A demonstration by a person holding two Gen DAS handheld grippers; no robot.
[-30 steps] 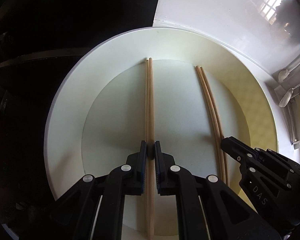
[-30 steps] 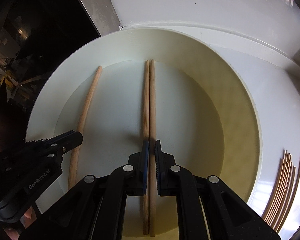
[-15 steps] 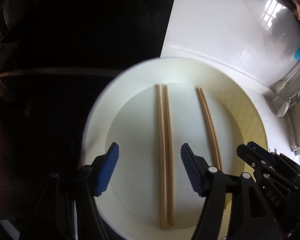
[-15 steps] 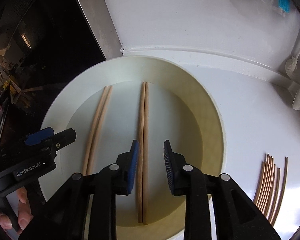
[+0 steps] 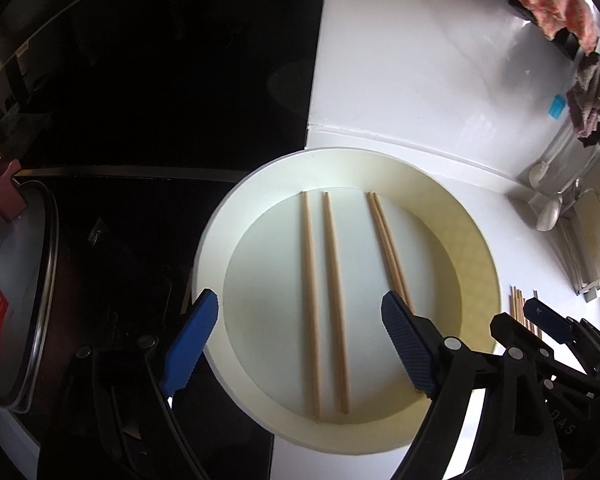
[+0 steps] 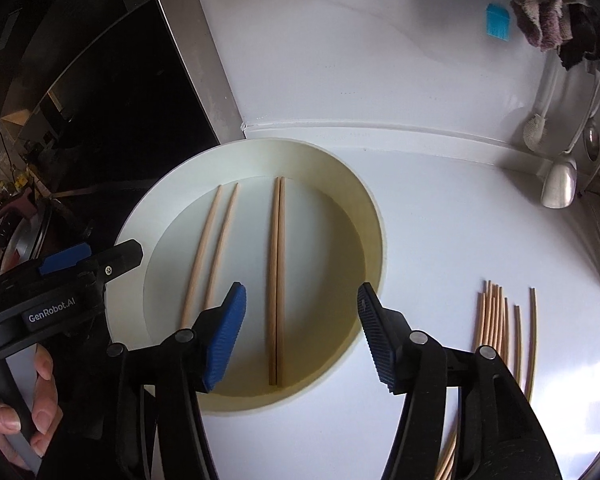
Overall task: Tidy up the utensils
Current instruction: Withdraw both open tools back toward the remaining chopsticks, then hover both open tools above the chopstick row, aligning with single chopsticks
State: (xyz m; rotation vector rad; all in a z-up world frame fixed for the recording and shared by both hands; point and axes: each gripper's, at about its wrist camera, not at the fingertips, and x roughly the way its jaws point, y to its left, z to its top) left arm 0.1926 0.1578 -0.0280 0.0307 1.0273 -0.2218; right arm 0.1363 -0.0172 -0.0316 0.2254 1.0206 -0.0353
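With both tools raised over the plate (image 5: 236, 216), I log four chopsticks lying on its flat centre. My left tool (image 5: 300, 344) stands wide, its jaws having just been opening, with nothing pressed between the pads; the left pair of chopsticks (image 5: 324, 300) lies below it, the two sticks slightly apart. My right tool (image 6: 300, 336) is partly spread, jaws likewise just been opening, and holds nothing; the right pair of chopsticks (image 6: 278, 280) lies beneath it, sticks touching side by side. A loose bundle of chopsticks (image 6: 496, 320) rests on the white table (image 6: 440, 240), right of the plate. A hand (image 6: 24, 408) grips the left tool's handle.
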